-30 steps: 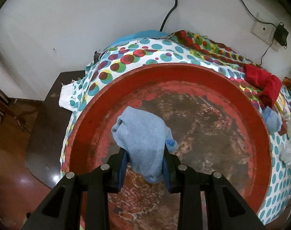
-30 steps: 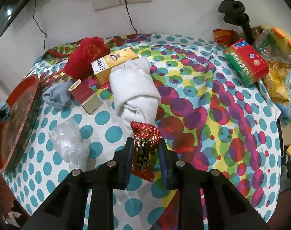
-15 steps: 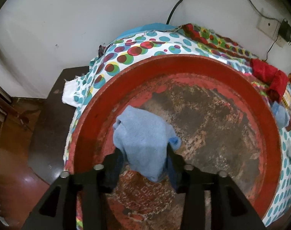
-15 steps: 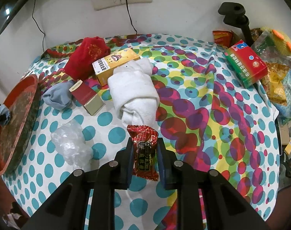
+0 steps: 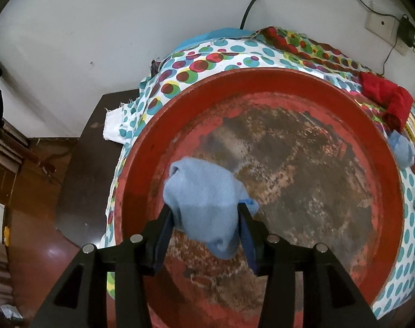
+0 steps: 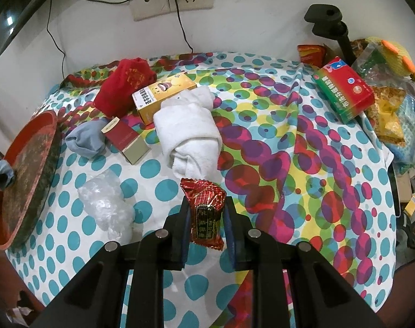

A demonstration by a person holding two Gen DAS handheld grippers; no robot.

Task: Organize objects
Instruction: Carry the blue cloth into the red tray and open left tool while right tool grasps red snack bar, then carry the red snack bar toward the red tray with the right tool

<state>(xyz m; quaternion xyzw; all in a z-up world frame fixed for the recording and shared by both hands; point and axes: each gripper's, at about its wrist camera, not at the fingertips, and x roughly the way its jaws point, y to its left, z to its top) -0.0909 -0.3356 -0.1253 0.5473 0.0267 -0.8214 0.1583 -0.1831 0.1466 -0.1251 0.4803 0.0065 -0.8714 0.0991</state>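
We've got two claws in play. Over the red tray, the left claw has the light blue cloth between its pads, sitting at about eight o'clock on the tray floor, near the rim. That cloth looks soft and floppy with hardly any weight. It bunches and drapes, so it won't roll or break, though a loose corner could snag on a pad. We'd take a thing like that across the thickest bunch, which is where the claw has it. The jaws are opening as we watch. The cloth sits slack between them and fills the gap, so we read this as a release into the tray.

On the other side, the right claw is clamped on the red foil snack packet, above the spotted tabletop at six o'clock from the rolled white towel. That packet we judge light, crinkly and slippery, with something firmer inside. The pads grip it on its two long sides, through the body and not by the fluttery sealed ends, and that's the sensible place. A hard squeeze may crush what's inside.

From the right claw's camera the tray lies out at nine o'clock, at the tabletop's edge.
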